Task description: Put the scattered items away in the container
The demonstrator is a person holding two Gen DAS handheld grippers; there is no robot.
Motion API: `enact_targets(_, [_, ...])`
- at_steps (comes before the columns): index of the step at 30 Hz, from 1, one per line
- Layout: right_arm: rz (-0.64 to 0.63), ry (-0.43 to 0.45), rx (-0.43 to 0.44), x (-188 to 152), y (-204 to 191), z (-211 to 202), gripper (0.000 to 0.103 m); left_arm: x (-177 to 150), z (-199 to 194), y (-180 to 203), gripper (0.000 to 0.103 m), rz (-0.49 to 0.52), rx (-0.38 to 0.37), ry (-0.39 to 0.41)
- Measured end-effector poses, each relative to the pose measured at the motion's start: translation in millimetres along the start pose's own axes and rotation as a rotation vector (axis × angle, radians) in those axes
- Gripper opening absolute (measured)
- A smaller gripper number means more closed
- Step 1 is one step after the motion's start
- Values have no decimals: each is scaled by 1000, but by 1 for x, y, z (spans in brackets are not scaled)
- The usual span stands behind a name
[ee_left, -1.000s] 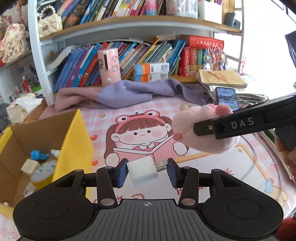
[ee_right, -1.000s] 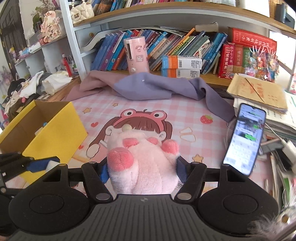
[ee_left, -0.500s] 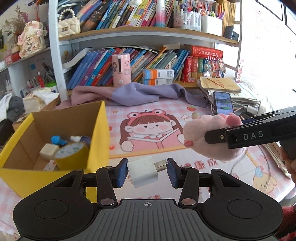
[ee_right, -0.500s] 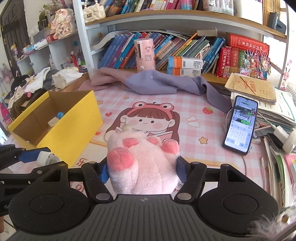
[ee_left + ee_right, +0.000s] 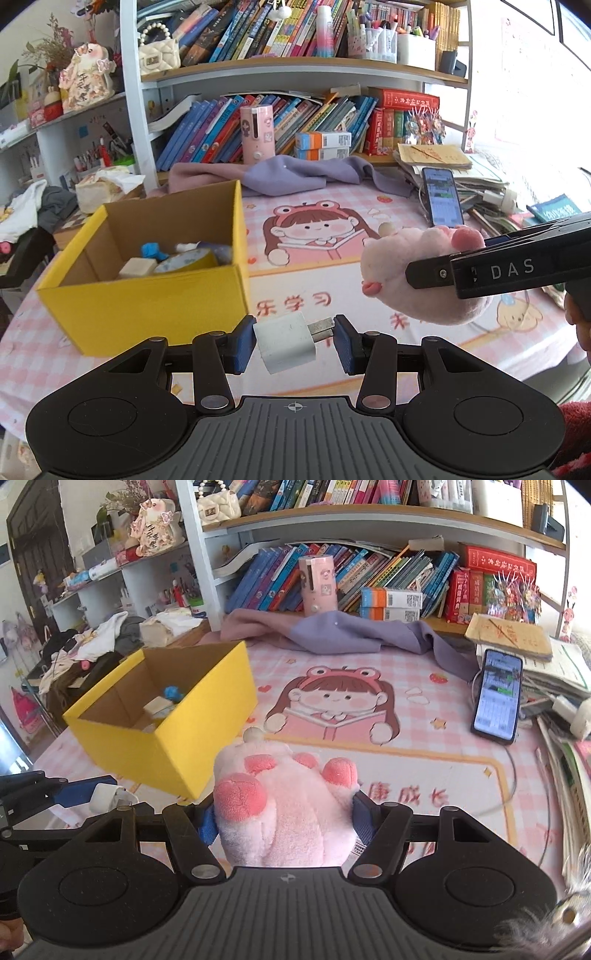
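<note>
My left gripper (image 5: 294, 341) clamps the white charger (image 5: 286, 342), my right gripper (image 5: 282, 818) squeezes the pink plush paw (image 5: 282, 805), yellow box (image 5: 147, 295) near the desk's left edge.

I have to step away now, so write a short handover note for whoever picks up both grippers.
Left gripper: shut on the white charger plug, held just short of the yellow box.
Right gripper: shut on the pink plush paw, beside the box.
Done: tape roll, eraser and small blue bits are in the box.
Left: drop both held items in. The phone lies on the mat.
</note>
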State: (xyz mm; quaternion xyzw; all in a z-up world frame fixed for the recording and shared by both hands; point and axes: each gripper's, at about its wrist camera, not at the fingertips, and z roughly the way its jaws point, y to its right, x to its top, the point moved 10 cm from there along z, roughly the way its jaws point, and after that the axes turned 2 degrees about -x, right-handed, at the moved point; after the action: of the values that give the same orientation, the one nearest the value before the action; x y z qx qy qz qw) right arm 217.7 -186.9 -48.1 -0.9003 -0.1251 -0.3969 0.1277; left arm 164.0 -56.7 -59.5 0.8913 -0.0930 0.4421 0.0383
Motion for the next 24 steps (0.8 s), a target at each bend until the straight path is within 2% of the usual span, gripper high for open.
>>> enact_targets(12, [-12, 8, 8, -26, -52, -20, 65, -26, -44, -26, 44, 10, 22, 20])
enact_targets(24, [-132, -28, 80, -38, -125, -18, 65, -56, -74, -72, 44, -80, 81, 9])
